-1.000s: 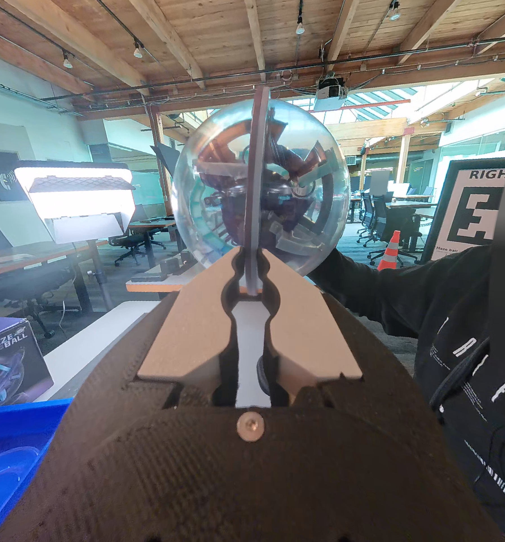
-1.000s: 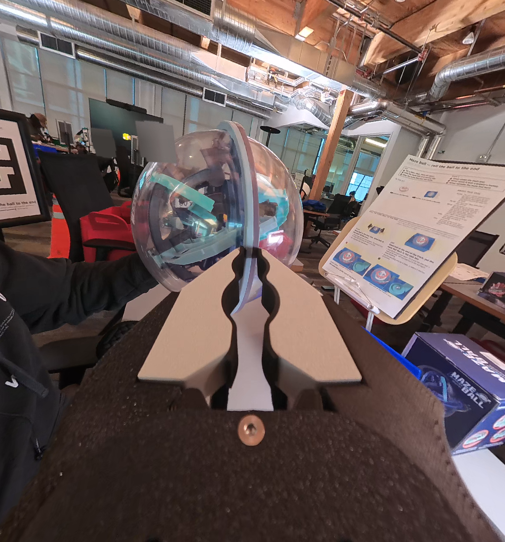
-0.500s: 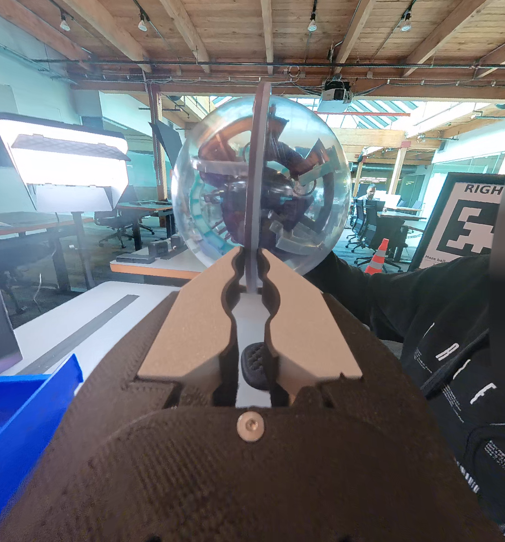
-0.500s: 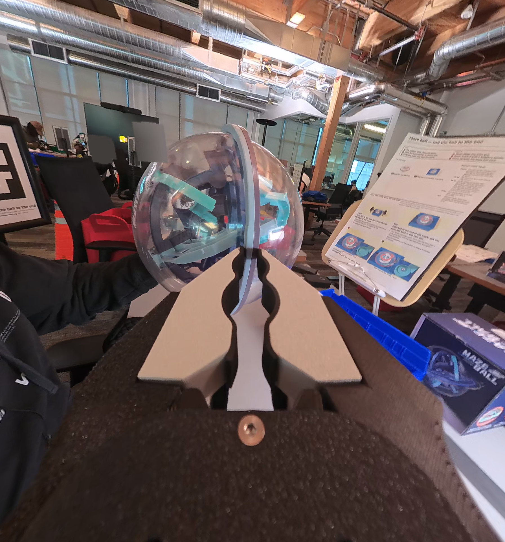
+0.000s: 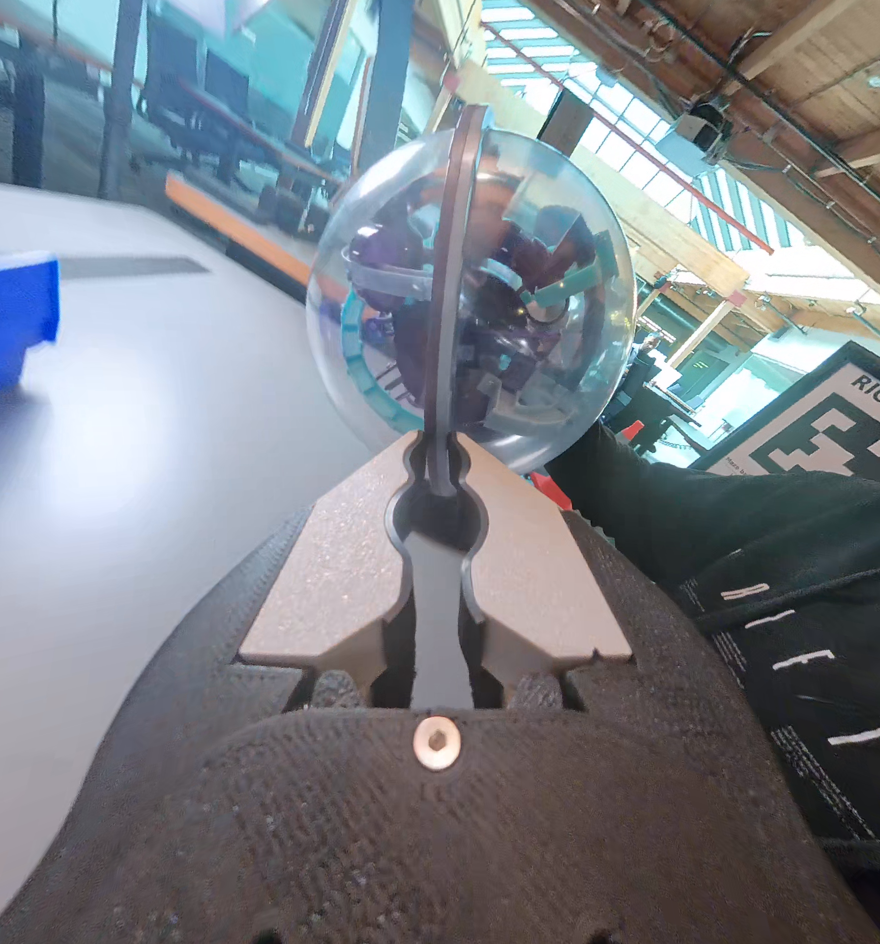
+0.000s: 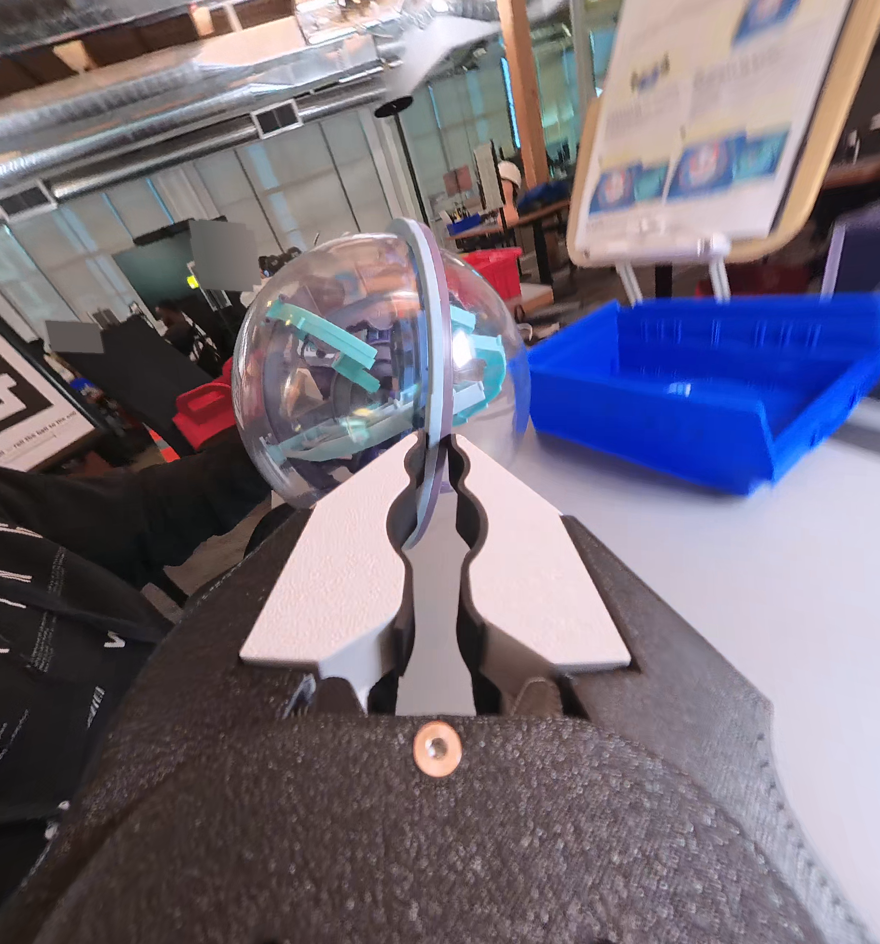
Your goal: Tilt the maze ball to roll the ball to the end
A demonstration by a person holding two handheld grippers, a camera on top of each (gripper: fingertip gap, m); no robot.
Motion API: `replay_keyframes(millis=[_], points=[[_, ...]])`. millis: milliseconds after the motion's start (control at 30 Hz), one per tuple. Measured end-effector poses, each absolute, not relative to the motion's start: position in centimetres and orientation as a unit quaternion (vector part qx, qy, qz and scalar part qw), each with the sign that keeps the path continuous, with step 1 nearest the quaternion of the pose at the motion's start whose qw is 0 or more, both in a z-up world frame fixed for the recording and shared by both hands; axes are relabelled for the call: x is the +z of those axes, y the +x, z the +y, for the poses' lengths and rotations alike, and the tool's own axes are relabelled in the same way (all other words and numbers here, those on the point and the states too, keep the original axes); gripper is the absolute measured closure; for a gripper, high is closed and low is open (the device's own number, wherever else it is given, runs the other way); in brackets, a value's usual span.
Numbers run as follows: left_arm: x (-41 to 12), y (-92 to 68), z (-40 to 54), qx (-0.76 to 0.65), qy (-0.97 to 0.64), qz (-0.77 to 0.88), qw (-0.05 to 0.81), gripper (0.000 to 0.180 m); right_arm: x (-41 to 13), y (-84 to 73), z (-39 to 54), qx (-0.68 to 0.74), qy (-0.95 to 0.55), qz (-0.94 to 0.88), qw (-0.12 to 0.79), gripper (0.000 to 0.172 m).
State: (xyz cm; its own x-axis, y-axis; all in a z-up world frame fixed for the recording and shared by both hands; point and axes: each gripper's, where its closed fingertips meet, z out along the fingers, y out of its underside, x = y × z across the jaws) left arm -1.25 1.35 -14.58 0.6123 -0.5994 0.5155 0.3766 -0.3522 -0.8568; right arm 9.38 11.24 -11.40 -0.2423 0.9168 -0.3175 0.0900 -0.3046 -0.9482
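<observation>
Compared with half a second back, the whole rig has rolled hard: the maze ball [image 5: 471, 301] now leans over toward the tabletop [image 5: 136, 408], and the room behind it has swung and gone blurry, so there's a real tilt under way. The ball itself is held in the air above the tabletop, gripped from two opposite sides by its thin flat rim [image 5: 448, 286].

The left gripper [image 5: 440, 459] has its jaws nearly shut, pinching that rim edge-on. The right gripper [image 6: 435, 459] is doing the same on the far side, jaws almost closed on the rim [image 6: 435, 357].

Handling-wise, I'd guess it's light and rigid: a clear hard plastic shell with teal tracks [image 6: 325, 342] inside. The dome looks smooth and slick, so the rim is really the only sensible place to grab. It's a narrow bite though, so a fast twist could probably let it pivot or slip in the jaws. Wouldn't want to drop it either, since that shell looks like it could crack.

Off to the side there's a blue bin [image 6: 708, 383] on the tabletop, well clear, and an instruction board [image 6: 708, 117] on a stand behind it.
</observation>
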Motion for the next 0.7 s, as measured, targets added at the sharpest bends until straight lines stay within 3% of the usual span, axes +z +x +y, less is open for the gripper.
replay_keyframes(millis=[300,700], points=[[-23.2,-0.5,0.9,-0.468,-0.767,0.019,0.439,0.174,-20.3,9.3,11.7,0.621,-0.603,-0.442,0.236,0.166],[-26.5,-0.3,0.3,-0.472,-0.794,0.01,0.383,0.171,-24.7,9.0,11.9,0.62,-0.642,-0.417,0.168,0.166]])
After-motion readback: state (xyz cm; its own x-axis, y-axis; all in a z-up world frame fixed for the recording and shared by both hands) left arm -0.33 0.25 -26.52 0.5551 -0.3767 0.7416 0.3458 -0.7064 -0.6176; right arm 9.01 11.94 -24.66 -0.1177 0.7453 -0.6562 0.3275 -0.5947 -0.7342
